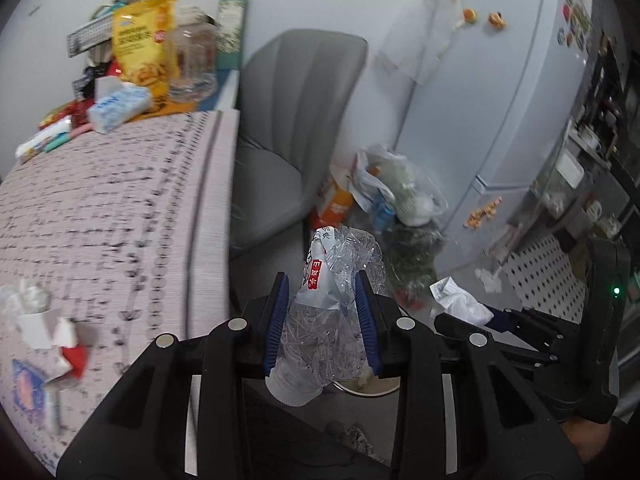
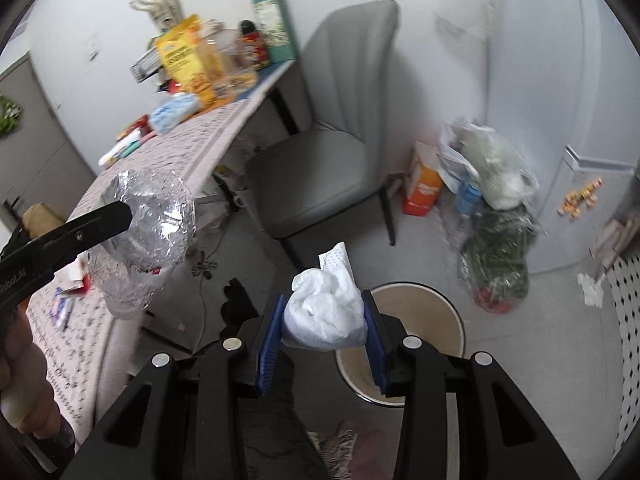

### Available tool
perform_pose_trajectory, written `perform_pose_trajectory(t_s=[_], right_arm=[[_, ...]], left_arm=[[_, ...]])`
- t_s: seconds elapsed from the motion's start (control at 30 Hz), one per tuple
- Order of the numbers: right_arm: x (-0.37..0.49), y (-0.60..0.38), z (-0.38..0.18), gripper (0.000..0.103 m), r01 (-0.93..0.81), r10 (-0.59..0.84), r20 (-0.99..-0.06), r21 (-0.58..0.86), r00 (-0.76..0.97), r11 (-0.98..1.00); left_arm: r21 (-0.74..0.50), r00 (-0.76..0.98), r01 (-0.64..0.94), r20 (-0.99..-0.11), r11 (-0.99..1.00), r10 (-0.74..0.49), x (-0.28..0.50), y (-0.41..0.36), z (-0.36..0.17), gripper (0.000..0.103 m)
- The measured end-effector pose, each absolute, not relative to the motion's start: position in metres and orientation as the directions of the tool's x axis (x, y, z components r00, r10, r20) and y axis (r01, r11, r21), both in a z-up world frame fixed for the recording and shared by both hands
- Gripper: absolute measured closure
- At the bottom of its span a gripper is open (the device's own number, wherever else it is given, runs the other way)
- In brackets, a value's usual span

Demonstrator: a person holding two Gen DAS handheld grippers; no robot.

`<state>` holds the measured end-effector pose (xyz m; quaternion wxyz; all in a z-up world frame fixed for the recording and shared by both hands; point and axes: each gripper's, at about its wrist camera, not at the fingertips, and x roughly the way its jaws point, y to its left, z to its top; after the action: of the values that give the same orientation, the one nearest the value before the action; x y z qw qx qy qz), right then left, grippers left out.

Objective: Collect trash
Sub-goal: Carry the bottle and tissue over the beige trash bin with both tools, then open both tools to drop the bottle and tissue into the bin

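A: Left wrist view first. What sits between the jaws?

B: The left gripper (image 1: 323,312) is clamped on a crushed plastic bottle (image 1: 328,304). Both blue pads press its sides. Its long axis runs along the fingers: the white cap points back toward the camera, the crumpled base sticks out past the fingertips.

A: And the bin?

B: Only a sliver of the waste bin (image 1: 370,390) shows, directly below the jaws and a little behind the tips, under the bottle's cap end. Beyond the tips, on the floor, a heap of bags (image 1: 404,200) leans by the fridge (image 1: 500,92). The right gripper (image 1: 498,316) shows to the right of these jaws, holding something white.

A: Now the right wrist view.

B: The right gripper (image 2: 325,328) is closed on a wad of white tissue (image 2: 324,312), with a paper slip poking out ahead of it. The waste bin (image 2: 452,312) lies straight below, its open mouth under and slightly right of the fingertips. The left gripper (image 2: 124,216) with the bottle (image 2: 148,232) hangs to the left of these jaws, above the table (image 2: 176,160) edge.

A: Which hand is nearer the drop?

B: I'd judge the right: its wad looks to be over the opening already. The left seems to need more travel toward the bin.
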<state>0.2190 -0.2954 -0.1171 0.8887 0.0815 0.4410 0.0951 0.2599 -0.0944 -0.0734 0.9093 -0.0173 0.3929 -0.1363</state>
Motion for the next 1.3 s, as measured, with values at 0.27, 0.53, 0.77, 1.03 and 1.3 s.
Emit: perform_pose_trajectory(t_s=[0.27, 0.53, 0.77, 1.03, 1.3], right_arm=[[0.239, -0.339, -0.151, 0.065, -0.002, 0.187, -0.784, 0.230, 0.592, 0.973], [0.258, -0.380, -0.178, 0.039, 0.046, 0.205, -0.781, 0.286, 0.590, 0.957], [0.253, -0.420, -0.191, 0.037, 0.129, 0.164, -0.805, 0.284, 0.570, 0.950], [0.238, -0.443, -0.199, 0.031, 0.190, 0.060, -0.835, 0.193, 0.547, 0.963], [0.235, -0.449, -0.198, 0.030, 0.210, 0.037, -0.838, 0.179, 0.545, 0.961]], left_arm=[[-0.154, 0.571, 0.290, -0.764, 0.945, -0.299, 0.286, -0.143, -0.104, 0.069], [-0.164, 0.500, 0.309, -0.810, 0.937, -0.307, 0.306, -0.177, -0.132, 0.069], [-0.190, 0.438, 0.335, -0.836, 0.923, -0.331, 0.317, -0.206, -0.157, 0.069], [-0.219, 0.358, 0.374, -0.862, 0.901, -0.359, 0.328, -0.246, -0.189, 0.069], [-0.199, 0.409, 0.374, -0.841, 0.906, -0.354, 0.329, -0.246, -0.180, 0.014]])
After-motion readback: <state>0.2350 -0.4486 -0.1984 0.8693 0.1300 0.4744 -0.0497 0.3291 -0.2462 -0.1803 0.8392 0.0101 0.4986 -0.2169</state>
